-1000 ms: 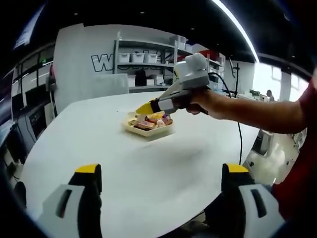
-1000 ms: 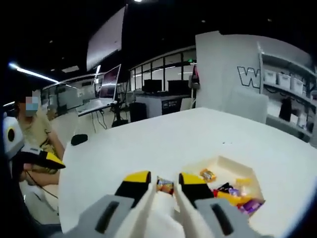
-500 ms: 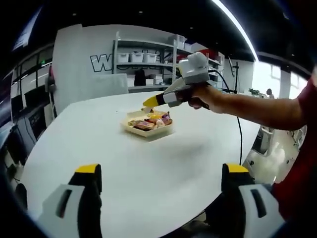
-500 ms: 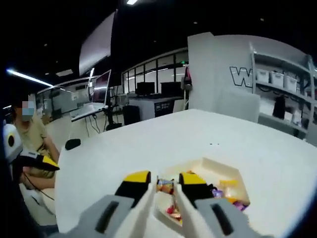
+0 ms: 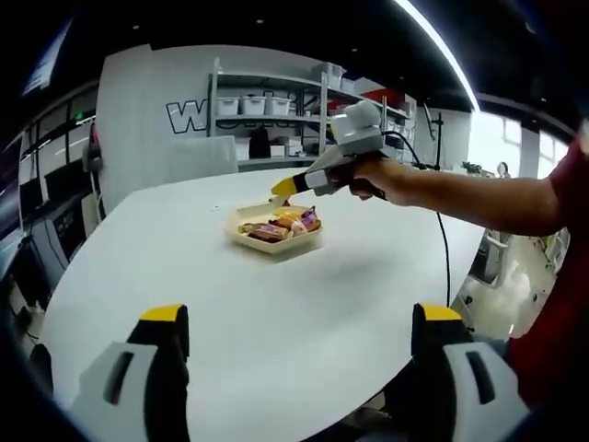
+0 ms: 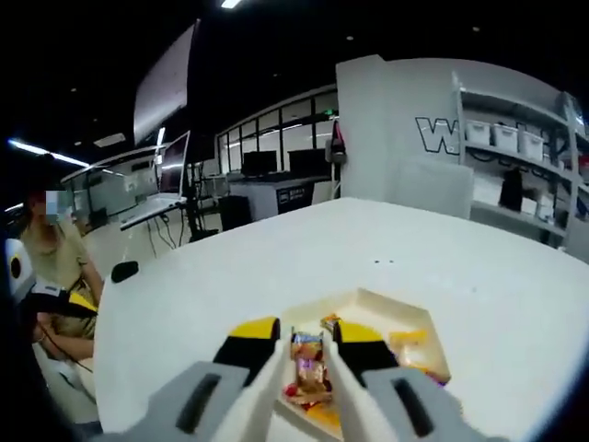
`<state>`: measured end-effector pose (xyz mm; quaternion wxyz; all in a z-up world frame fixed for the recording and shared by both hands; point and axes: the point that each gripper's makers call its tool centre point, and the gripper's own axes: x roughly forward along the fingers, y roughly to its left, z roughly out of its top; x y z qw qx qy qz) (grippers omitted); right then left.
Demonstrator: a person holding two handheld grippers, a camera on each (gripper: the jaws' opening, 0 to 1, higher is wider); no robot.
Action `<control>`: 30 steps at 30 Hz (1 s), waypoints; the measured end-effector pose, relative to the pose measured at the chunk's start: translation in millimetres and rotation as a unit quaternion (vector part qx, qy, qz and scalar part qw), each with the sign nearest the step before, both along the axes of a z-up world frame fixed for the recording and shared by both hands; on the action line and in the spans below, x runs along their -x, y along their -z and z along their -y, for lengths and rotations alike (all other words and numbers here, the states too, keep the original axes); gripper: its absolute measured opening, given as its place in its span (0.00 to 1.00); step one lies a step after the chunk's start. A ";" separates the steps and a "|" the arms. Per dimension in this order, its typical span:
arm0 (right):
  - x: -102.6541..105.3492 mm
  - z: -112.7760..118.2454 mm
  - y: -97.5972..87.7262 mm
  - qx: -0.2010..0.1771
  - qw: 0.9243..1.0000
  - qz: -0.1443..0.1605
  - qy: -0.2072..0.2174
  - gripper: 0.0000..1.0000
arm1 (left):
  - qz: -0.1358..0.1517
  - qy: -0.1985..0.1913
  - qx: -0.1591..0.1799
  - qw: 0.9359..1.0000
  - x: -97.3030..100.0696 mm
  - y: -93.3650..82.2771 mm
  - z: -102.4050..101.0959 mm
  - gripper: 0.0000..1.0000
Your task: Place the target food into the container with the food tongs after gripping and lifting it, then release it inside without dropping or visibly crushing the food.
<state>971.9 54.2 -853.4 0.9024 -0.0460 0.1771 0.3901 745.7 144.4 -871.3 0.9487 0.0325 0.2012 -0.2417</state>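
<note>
Left view far across table (image 5: 276, 304); right view close above shared tray (image 6: 414, 324).

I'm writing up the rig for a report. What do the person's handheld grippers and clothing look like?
Both grippers have light grey bodies with a dark slot on each jaw and yellow-and-black tips. The right gripper carries white tongs on its jaws, a pale box on top, and a black cable trailing back. The left gripper looks the same. A red sleeve shows.

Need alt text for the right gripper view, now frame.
The right hand-held gripper holds a wrapped candy between its yellow-tipped jaws, above a shallow cream tray of assorted wrapped sweets on a round white table. Shelving with white bins stands behind; a seated person is at far left.
</note>
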 end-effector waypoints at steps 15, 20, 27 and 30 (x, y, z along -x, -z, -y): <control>-25.2 3.3 -3.4 -0.015 1.000 -0.001 0.015 0.18 | -0.005 -0.002 -0.001 1.000 -2.9 3.6 -1.2 0.98; -34.2 11.5 -16.1 -0.022 0.998 0.051 0.025 0.24 | -0.007 -0.002 -0.001 1.000 -3.7 5.9 -1.7 0.98; -36.1 20.1 -23.1 -0.037 0.997 0.053 0.037 0.24 | -0.008 0.001 0.000 1.000 -6.0 7.2 1.3 0.98; -37.1 25.1 -23.7 -0.042 0.997 0.051 0.044 0.24 | -0.006 0.004 0.001 1.000 -6.0 5.7 3.8 0.98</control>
